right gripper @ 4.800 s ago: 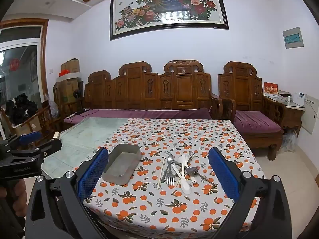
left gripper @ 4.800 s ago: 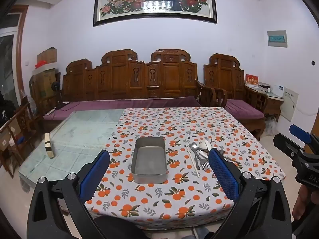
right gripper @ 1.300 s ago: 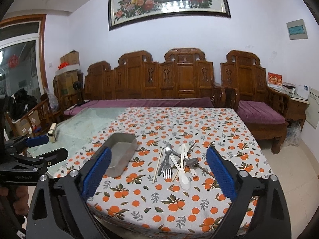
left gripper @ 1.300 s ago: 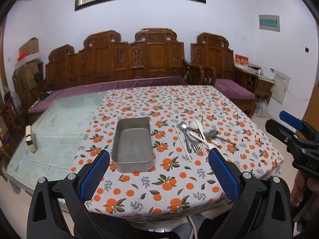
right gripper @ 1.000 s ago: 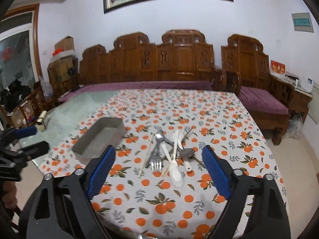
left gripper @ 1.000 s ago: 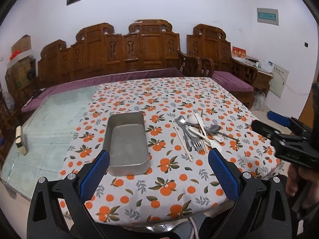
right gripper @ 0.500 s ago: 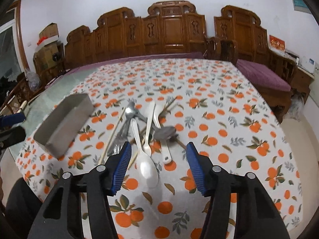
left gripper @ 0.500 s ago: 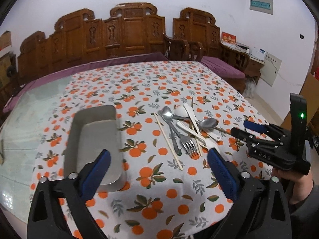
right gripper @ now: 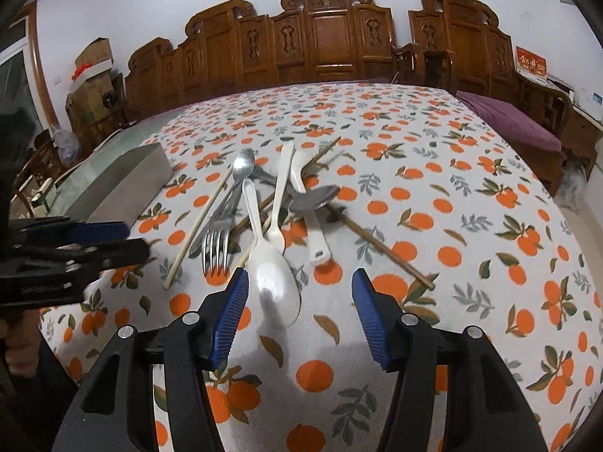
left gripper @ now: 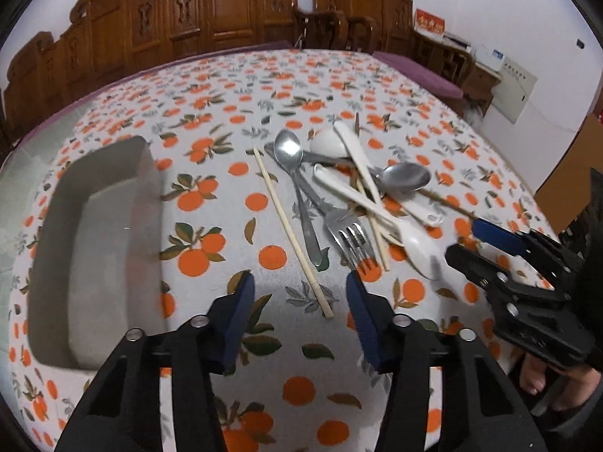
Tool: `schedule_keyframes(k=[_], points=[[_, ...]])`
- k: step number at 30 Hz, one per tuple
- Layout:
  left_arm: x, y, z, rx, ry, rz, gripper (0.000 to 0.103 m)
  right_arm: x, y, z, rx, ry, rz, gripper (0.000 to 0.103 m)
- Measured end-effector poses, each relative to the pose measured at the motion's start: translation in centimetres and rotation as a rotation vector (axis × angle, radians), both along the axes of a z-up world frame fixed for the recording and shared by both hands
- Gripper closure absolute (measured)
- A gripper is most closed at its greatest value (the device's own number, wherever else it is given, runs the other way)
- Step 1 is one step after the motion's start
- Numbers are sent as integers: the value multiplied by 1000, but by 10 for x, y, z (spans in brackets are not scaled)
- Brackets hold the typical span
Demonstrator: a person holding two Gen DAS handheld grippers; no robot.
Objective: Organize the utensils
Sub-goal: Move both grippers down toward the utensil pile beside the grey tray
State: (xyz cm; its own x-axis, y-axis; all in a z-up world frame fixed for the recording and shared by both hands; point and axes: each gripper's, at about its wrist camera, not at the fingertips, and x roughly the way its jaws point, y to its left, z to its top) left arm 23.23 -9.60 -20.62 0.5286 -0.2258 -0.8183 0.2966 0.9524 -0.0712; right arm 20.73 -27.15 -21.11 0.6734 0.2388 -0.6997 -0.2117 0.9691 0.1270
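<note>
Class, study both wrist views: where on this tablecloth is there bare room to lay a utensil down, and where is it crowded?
Free: the cloth strip between the metal tray and the lone chopstick, and the far cloth toward the wooden bench. Crowded: the utensil pile, overlapping spoons, fork and chopsticks.

You face a white wall (right gripper: 150,11); carved wooden bench (right gripper: 328,34) with purple cushions (right gripper: 516,120) runs along it, cardboard boxes (right gripper: 94,71) stacked left, wall panel (left gripper: 514,90) on the right.

We carry two black plastic grippers, left gripper (left gripper: 299,290) and right gripper (right gripper: 300,288), with ribbed blue pads (right gripper: 230,316), silver screws, and a dark sleeve (left gripper: 591,263).
</note>
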Motion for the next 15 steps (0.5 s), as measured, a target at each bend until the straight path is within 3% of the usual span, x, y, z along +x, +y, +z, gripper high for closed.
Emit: schedule_keyframes(k=[4, 12, 15], points=[[12, -5, -14, 8, 31, 5, 65, 0, 1, 0, 5, -2, 4, 44], [22, -13, -28, 41, 45, 13, 65, 0, 4, -11, -24, 18, 14, 44], [20, -10, -28, 57, 38, 16, 85, -1, 7, -12, -35, 16, 25, 44]])
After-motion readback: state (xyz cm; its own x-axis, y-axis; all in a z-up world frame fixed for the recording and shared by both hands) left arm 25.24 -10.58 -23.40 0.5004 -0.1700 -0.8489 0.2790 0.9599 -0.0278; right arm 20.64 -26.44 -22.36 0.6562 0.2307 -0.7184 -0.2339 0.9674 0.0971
